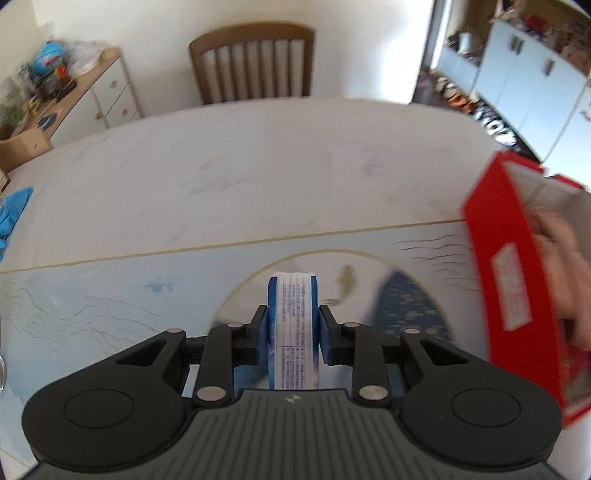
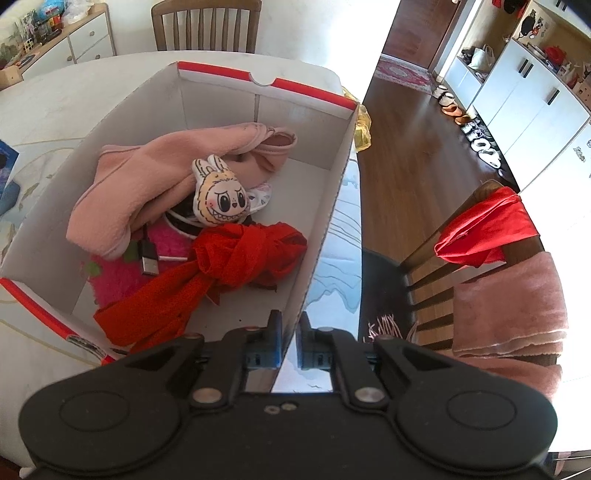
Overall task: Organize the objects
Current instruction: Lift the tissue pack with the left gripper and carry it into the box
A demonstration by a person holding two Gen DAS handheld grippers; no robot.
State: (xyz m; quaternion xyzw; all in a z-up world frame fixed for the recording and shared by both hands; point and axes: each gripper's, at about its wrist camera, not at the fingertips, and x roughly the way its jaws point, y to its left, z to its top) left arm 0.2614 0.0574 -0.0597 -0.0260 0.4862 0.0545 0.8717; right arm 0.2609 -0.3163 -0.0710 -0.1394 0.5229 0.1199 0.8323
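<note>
Two hand-held grippers work over a pale tabletop (image 1: 258, 166). The left hand-held gripper (image 1: 293, 328) is clamped on a blue-and-white packet (image 1: 293, 314), held edge-on with its long axis running straight forward along the fingers, above the tabletop; fine print covers the white face but is too small to read, and the packet's rear end is hidden behind the gripper body. The right hand-held gripper (image 2: 290, 343) pinches the near right wall of an open red-and-white cardboard box (image 2: 221, 92), whose long axis runs away toward a wooden chair (image 2: 205, 26). Inside the box lie a pink cloth (image 2: 147, 177), a wide-eyed plush toy (image 2: 218, 197), a knotted red scarf (image 2: 229, 258), a fuzzy magenta item (image 2: 118, 277) and a USB cable (image 2: 149, 258), partly buried. In the left wrist view the box is blurred and cut off at the right edge.
</note>
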